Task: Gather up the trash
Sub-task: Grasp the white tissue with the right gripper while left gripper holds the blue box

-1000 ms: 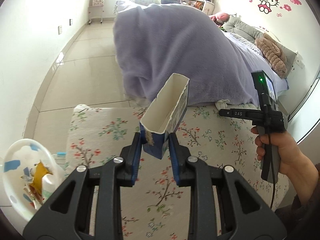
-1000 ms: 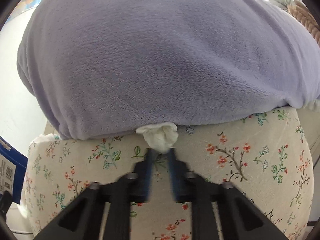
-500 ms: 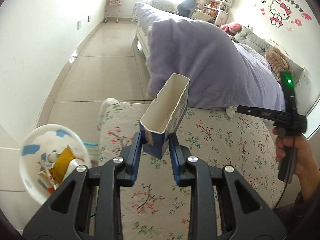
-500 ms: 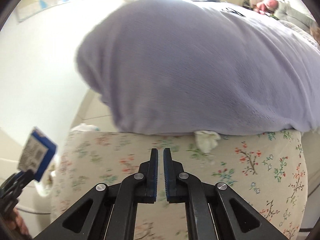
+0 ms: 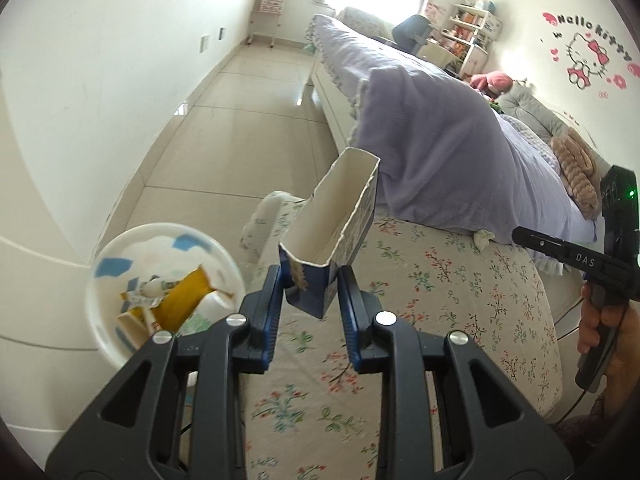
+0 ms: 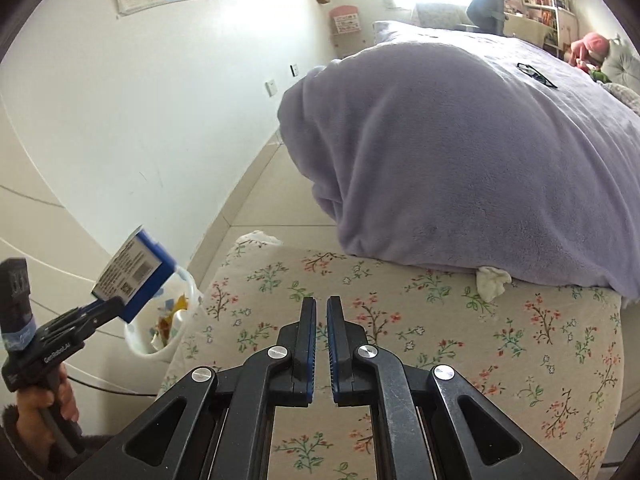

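My left gripper point(image 5: 310, 300) clamps the torn carton point(image 5: 332, 232) above the bin point(image 5: 116, 260) at left — ready to drop. My right gripper point(image 6: 321, 344) is closed and empty — the tissue point(image 6: 493, 281) lies far right.

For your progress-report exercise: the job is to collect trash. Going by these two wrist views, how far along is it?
Done: wrappers already lie in the white bin. In hand: the left gripper is shut on an open blue carton, near the bin. Left: a crumpled tissue sits on the floral cover at the purple blanket's edge; the right gripper is shut and empty.
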Demonstrator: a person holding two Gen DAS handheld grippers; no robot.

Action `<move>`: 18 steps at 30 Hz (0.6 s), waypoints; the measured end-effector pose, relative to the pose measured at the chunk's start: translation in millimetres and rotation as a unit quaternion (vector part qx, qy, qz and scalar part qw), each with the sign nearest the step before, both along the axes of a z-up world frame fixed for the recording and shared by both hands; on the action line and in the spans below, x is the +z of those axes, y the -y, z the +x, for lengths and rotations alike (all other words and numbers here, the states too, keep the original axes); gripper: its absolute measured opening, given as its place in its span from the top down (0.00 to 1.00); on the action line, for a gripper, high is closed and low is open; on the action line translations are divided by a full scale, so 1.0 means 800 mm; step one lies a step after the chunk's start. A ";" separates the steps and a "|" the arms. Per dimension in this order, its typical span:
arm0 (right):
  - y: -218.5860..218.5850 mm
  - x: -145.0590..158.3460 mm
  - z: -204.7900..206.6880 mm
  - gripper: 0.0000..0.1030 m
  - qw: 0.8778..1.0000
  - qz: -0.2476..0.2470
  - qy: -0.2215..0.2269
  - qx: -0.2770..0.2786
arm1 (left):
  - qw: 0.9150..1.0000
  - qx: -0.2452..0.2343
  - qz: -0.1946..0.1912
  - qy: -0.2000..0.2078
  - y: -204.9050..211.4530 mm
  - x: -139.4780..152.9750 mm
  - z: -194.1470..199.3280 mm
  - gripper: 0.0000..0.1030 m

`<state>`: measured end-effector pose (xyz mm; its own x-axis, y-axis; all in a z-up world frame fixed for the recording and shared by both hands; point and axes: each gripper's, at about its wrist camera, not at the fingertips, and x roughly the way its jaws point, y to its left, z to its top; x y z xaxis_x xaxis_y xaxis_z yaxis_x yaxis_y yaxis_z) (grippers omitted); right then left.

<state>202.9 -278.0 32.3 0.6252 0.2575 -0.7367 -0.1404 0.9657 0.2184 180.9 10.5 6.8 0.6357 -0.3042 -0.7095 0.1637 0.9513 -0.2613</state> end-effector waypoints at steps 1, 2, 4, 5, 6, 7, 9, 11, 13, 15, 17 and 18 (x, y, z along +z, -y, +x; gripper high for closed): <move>0.007 -0.002 0.001 0.94 1.000 0.002 -0.001 -0.009 | 1.000 0.006 -0.004 -0.003 -0.006 0.000 -0.002 0.71; 0.021 -0.005 0.005 0.94 1.000 0.008 -0.004 -0.026 | 1.000 0.010 -0.007 -0.005 -0.014 -0.001 -0.003 0.71; 0.052 -0.014 0.014 0.94 0.998 0.021 -0.014 -0.057 | 1.000 0.017 -0.012 -0.010 -0.021 -0.002 -0.004 0.71; 0.069 -0.021 0.020 0.94 0.997 0.030 -0.021 -0.075 | 1.000 0.019 -0.015 -0.013 -0.025 -0.002 -0.004 0.71; 0.088 -0.029 0.025 0.93 0.994 0.041 -0.030 -0.095 | 1.000 0.020 -0.017 -0.014 -0.027 -0.002 -0.005 0.71; 0.104 -0.036 0.030 0.93 0.992 0.048 -0.037 -0.112 | 1.000 0.021 -0.017 -0.015 -0.028 -0.003 -0.004 0.71; 0.138 -0.054 0.039 0.87 0.985 0.058 -0.052 -0.152 | 0.999 0.021 -0.017 -0.019 -0.028 -0.004 -0.001 0.71; 0.162 -0.071 0.048 0.75 0.979 0.061 -0.069 -0.183 | 0.999 0.019 -0.017 -0.022 -0.026 -0.006 0.003 0.71; 0.179 -0.086 0.054 0.51 0.973 0.065 -0.081 -0.205 | 0.999 0.016 -0.015 -0.024 -0.024 -0.008 0.008 0.71; 0.193 -0.099 0.058 0.33 0.968 0.071 -0.080 -0.226 | 1.000 0.012 -0.010 -0.025 -0.021 -0.009 0.012 0.71; 0.199 -0.111 0.065 0.33 0.965 0.070 -0.085 -0.237 | 1.000 0.007 -0.002 -0.025 -0.017 -0.011 0.017 0.71; 0.200 -0.118 0.069 0.33 0.964 0.069 -0.089 -0.240 | 1.000 0.005 0.002 -0.025 -0.014 -0.012 0.020 0.71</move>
<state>258.2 -438.0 -61.8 0.5643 0.0723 -0.8224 0.3677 0.8699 0.3288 197.0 22.1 -3.1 0.6024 -0.2955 -0.7415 0.1406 0.9537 -0.2658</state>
